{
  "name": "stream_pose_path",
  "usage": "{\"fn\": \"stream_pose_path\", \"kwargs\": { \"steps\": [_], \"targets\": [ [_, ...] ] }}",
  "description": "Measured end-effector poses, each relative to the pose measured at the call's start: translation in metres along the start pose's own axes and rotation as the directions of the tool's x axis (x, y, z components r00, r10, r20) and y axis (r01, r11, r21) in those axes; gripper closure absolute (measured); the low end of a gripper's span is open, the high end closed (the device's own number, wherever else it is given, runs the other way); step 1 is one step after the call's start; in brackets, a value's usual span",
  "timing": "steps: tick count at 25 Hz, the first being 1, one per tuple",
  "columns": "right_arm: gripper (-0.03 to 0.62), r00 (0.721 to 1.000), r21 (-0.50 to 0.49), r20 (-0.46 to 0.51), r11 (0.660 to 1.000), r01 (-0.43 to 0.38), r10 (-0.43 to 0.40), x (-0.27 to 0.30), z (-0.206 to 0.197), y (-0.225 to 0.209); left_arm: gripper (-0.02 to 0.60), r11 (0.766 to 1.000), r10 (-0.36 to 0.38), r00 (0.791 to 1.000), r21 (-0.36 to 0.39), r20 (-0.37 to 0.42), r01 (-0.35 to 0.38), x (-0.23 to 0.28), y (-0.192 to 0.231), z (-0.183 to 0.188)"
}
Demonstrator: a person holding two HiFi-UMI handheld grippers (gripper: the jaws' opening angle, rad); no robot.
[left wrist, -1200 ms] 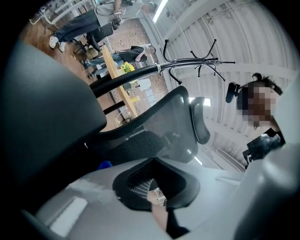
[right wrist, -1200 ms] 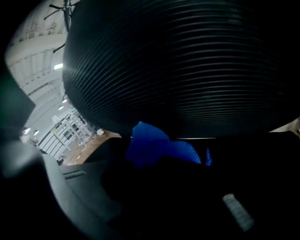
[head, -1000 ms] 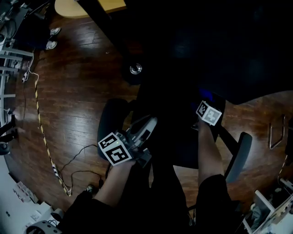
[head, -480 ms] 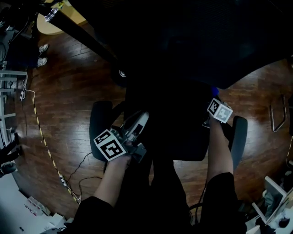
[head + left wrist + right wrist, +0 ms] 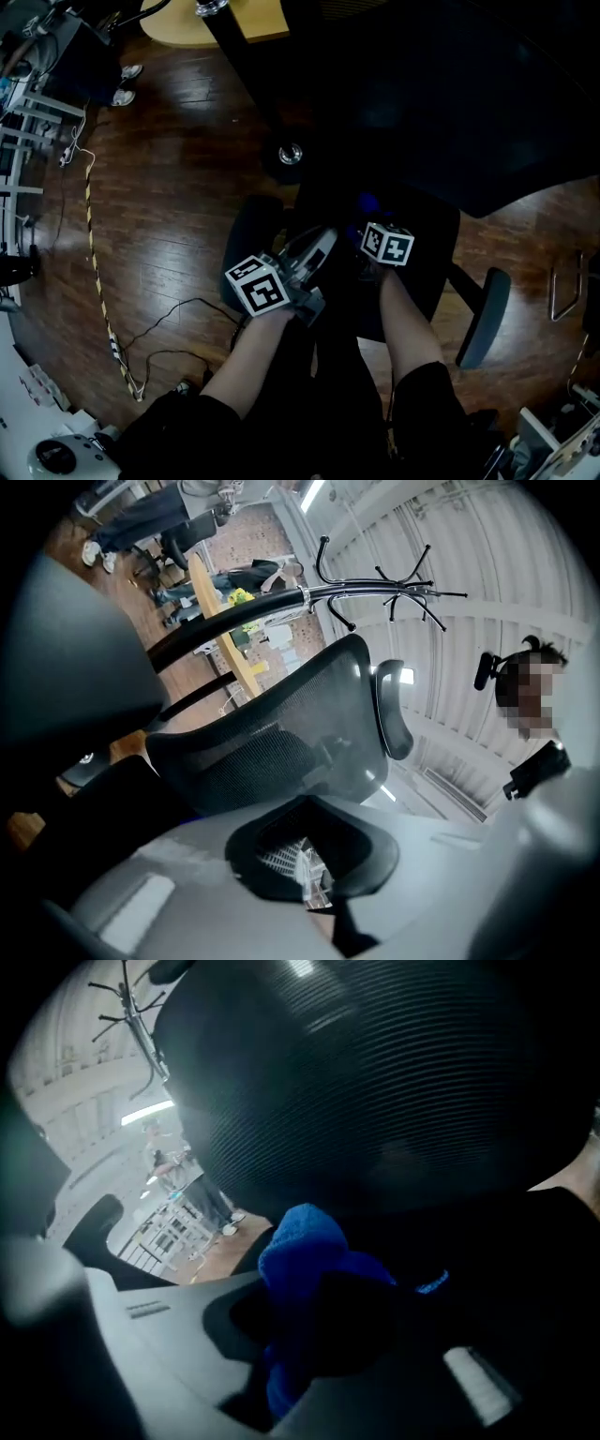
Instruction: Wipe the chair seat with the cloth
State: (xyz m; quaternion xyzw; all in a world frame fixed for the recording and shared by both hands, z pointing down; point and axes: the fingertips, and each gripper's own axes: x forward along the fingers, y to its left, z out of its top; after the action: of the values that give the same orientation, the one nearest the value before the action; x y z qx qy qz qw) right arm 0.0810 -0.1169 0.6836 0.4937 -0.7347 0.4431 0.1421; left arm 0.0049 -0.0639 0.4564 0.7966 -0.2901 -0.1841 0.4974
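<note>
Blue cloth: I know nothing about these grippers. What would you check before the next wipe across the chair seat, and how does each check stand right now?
1. Blue cloth gripped by the right gripper: ok, bunched between its jaws.
2. Cloth pressed on the chair seat: cannot tell, too dark.
3. Left gripper apart from the cloth: ok, at the seat's left edge, jaws together, empty.
4. Nothing lying in the wiping path: cannot tell, the seat is too dark.
5. Floor cable away from the seat: ok.

Right tongs sit over the chair seat, blue cloth at their tip. Left tongs sit at the seat's left edge. A cable lies on the floor, left of the seat.
</note>
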Motion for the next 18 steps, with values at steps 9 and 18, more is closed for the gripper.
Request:
{"fn": "stream_pose_path", "kwargs": {
  "steps": [9, 18],
  "targets": [
    [0.526, 0.992, -0.033, -0.105, 0.997, -0.074, 0.07, 0.053, -0.058, 0.111, 0.594, 1.0, 0.018, 0.999, -0.013, 0.049, -0.018, -0.023, 0.003, 0.014],
    [0.526, 0.969, 0.087, 0.013, 0.965, 0.246, -0.248, -0.046, -0.061, -0.081, 0.594, 1.0, 0.01, 1.0, -0.006, 0.001, -0.01, -0.017, 0.006, -0.004]
  ]
}}
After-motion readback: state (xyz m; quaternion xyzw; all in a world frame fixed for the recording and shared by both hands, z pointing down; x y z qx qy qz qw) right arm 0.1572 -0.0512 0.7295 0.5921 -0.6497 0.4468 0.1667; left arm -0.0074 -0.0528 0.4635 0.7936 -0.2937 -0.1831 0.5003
